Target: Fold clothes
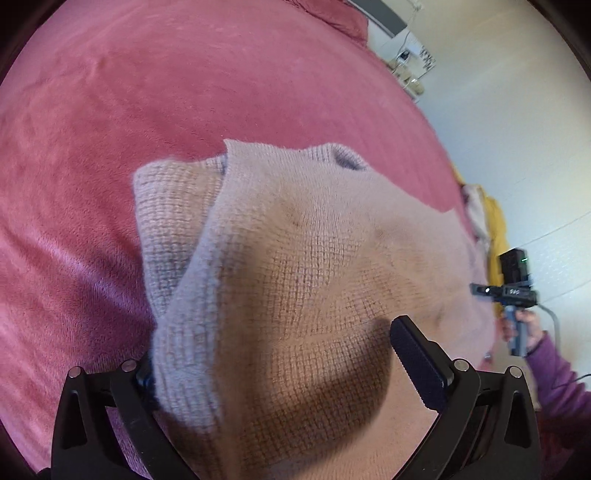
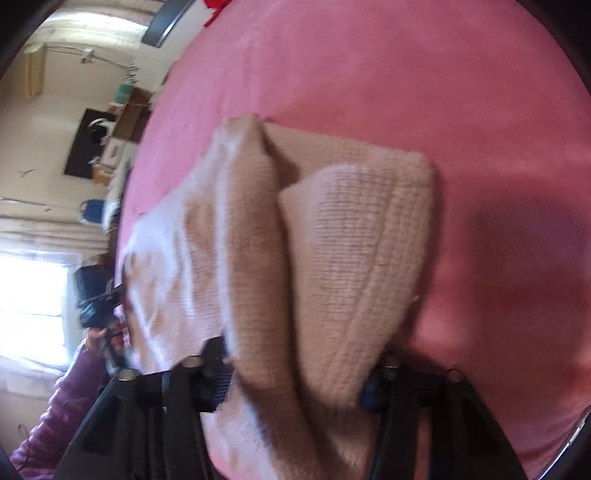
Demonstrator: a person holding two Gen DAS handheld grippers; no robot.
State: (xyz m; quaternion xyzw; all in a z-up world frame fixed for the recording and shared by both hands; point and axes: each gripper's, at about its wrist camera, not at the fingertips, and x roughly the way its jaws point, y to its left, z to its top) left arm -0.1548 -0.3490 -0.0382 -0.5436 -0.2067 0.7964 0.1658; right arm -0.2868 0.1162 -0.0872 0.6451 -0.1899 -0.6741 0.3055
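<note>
A beige knitted sweater [image 1: 295, 258] lies partly folded on the pink bed cover [image 1: 147, 92]. My left gripper [image 1: 273, 369] stands wide open low over its near part; the right pad [image 1: 417, 365] shows, while the left pad is hidden under a draped fold. My right gripper [image 2: 295, 384] has thick folds of the same sweater [image 2: 351, 258] lying between its spread fingers; the view is blurred and the pads are mostly covered. The right gripper also shows in the left wrist view [image 1: 517, 291], held in a hand at the bed's right edge.
The pink cover [image 2: 406, 74] stretches far around the sweater. Yellow and white garments [image 1: 487, 221] lie at the bed's right edge. A dark headboard [image 1: 384, 14] and wall sockets are beyond. Shelves, boxes and a window [image 2: 33, 291] are left of the bed.
</note>
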